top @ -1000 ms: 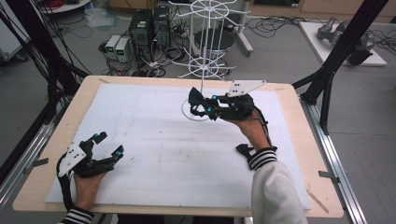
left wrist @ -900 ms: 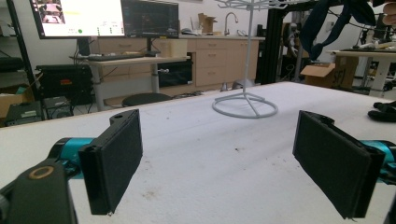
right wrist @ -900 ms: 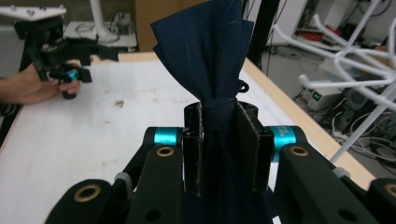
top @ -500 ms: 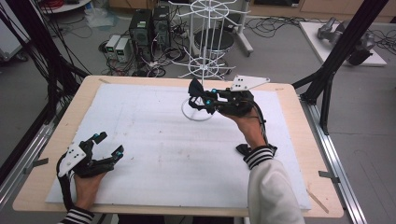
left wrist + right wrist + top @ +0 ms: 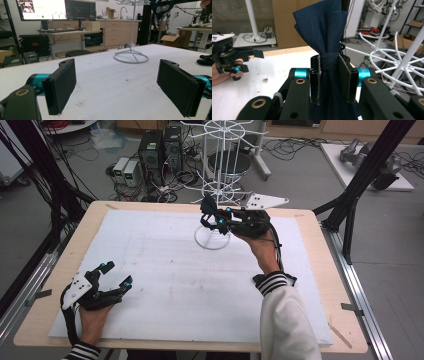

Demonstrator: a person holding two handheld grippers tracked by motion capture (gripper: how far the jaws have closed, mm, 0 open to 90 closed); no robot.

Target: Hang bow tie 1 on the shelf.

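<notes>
My right gripper is held above the far middle of the table, shut on a dark navy bow tie; its pads pinch the knot and the folded cloth fans out above them. The tie hangs right in front of a white wire rack, whose ring base stands on the mat. That rack's arms lie just right of the tie. My left gripper rests at the near left on the mat, open with nothing between its pads. The rack base lies far ahead of it.
A white mat covers most of the wooden table. Black frame posts stand at the table's right and left corners. Computer boxes and cables sit on the floor beyond the far edge.
The right gripper, with the bow tie in it, has drifted a little up and toward the rack. The left gripper has stayed put.
</notes>
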